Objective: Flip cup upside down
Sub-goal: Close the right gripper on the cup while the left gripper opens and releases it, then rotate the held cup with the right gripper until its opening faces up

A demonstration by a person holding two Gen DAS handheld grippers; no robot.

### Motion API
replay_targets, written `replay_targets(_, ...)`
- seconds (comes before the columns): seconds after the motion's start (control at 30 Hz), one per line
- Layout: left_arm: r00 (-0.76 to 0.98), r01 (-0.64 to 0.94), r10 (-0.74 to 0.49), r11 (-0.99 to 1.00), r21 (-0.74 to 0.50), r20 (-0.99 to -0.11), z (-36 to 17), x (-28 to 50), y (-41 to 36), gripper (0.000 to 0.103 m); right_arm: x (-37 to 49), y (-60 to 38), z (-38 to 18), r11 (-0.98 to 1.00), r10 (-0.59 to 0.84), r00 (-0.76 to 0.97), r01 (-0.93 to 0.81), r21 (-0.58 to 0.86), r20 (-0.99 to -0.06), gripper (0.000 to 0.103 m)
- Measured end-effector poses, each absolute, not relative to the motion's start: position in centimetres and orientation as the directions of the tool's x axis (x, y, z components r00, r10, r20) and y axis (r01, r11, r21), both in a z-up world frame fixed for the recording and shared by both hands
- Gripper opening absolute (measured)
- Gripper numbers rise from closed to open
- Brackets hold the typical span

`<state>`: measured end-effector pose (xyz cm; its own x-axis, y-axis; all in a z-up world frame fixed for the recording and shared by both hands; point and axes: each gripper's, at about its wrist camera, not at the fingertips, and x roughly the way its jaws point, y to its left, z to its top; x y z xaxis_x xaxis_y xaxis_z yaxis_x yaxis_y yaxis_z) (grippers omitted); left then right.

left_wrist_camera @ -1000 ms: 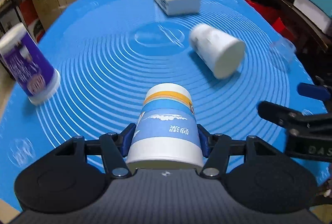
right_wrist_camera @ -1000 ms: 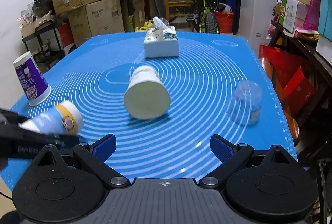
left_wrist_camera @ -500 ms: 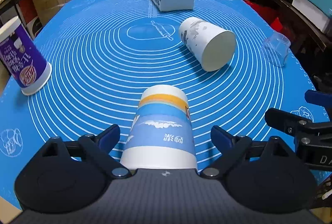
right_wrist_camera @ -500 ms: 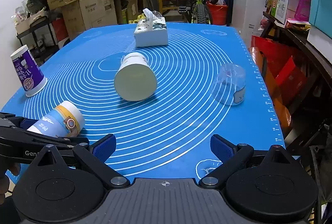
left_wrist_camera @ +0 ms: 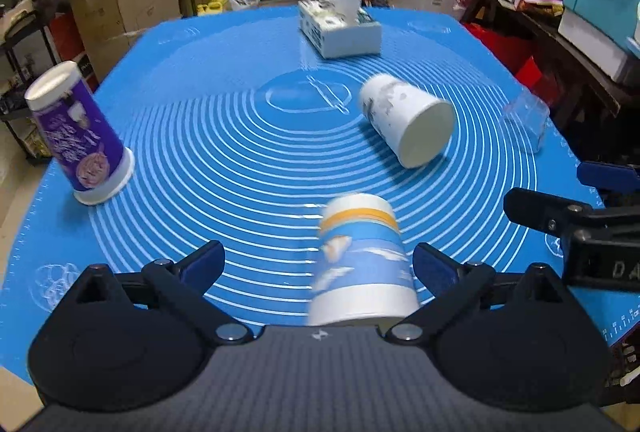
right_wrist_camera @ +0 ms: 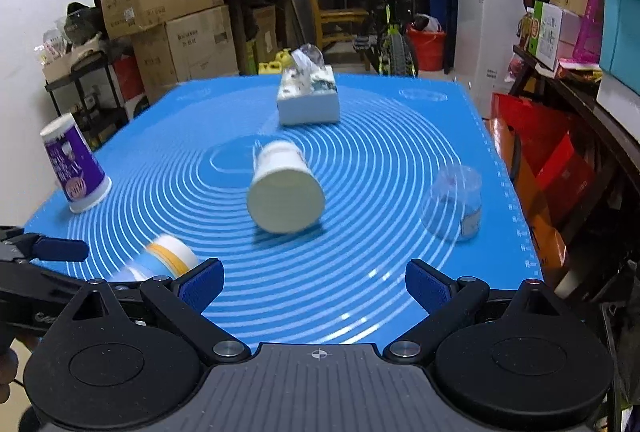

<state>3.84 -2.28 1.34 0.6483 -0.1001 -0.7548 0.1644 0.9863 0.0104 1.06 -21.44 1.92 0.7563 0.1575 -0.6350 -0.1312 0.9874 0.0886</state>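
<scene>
**Blue-and-orange cup stands released between my left fingers**

I see the blue mat [left_wrist_camera: 240, 152] filling both views, ringed with white circles. At its far end sits the tissue box [left_wrist_camera: 340, 32]. Nearer the middle a white cup [left_wrist_camera: 408, 124] lies on its side, its open mouth turned toward my cameras. At the left edge the purple cup [left_wrist_camera: 80, 140] stands mouth-down, and near the right edge a clear plastic cup [right_wrist_camera: 454, 204] does the same.

My left gripper [left_wrist_camera: 318, 264] has its fingers spread wide apart, gripping nothing. The blue-and-orange cup [left_wrist_camera: 362, 260] stands between them, mouth-down on the mat, closer to the right finger (motion blur keeps me from telling whether they touch). My right gripper [right_wrist_camera: 316, 284] hovers over the near edge, fingers likewise apart and empty, well away from that cup.
</scene>
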Motion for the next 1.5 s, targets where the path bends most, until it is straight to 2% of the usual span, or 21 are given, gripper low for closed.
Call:
replay_targets(0.3, 0.704, 0.039, -0.016, 0.999, 0.016, -0.710, 3.7, 3.5, 2.7, 0.099, 4.2, -18.7, 2.1, 0.946, 0.323, 0.637, -0.246, 0.212, -0.700, 0.097)
replay_targets(0.57, 0.670, -0.057, 0.108, 0.994, 0.094, -0.734, 0.8, 4.7, 6.7, 0.099, 8.3, -15.0, 0.4, 0.911, 0.410, 0.467, -0.248, 0.329, -0.784, 0.097)
replay_targets(0.7, 0.643, -0.057, 0.104, 0.994, 0.088, -0.759, -0.4, 4.7, 7.6, 0.099, 10.0, -13.6, -1.0, 0.908, 0.417, 0.390, -0.210, 0.362, -0.821, 0.096)
replay_targets(0.83, 0.648, -0.041, 0.108, 0.993, 0.108, -0.754, -0.6, 4.0, 7.6, 0.099, 11.1, -12.3, -2.3, 0.902, 0.430, 0.318, -0.187, 0.389, -0.845, 0.088)
replay_targets(0.97, 0.653, -0.036, 0.102, 0.994, 0.104, -0.750, -0.5, 3.9, 7.6, 0.099, 11.0, -11.4, -2.2, 0.914, 0.401, 0.320, -0.202, 0.352, -0.858, 0.070)
replay_targets(1.1, 0.656, -0.036, 0.083, 0.996, 0.079, -0.750, -0.5, 3.8, 7.5, 0.099, 10.2, -11.7, -1.8, 0.904, 0.423, 0.331, -0.223, 0.366, -0.843, 0.068)
replay_targets(1.2, 0.661, -0.031, 0.072, 0.997, 0.069, -0.747, -0.3, 3.6, 7.2, 0.099, 9.0, -11.9, -0.8, 0.907, 0.417, 0.428, -0.251, 0.338, -0.802, 0.065)
replay_targets(1.37, 0.672, -0.039, 0.052, 0.999, 0.035, -0.739, 0.3, 3.4, 7.0, 0.099, 6.4, -12.0, 0.8, 0.942, 0.329, 0.645, -0.272, 0.194, -0.690, 0.065)
replay_targets(1.5, 0.681, -0.044, 0.046, 0.999, 0.021, -0.731, 0.4, 3.1, 6.8, 0.099, 3.6, -11.5, 0.6, 0.966, 0.208, 0.824, -0.259, -0.023, -0.526, 0.065)
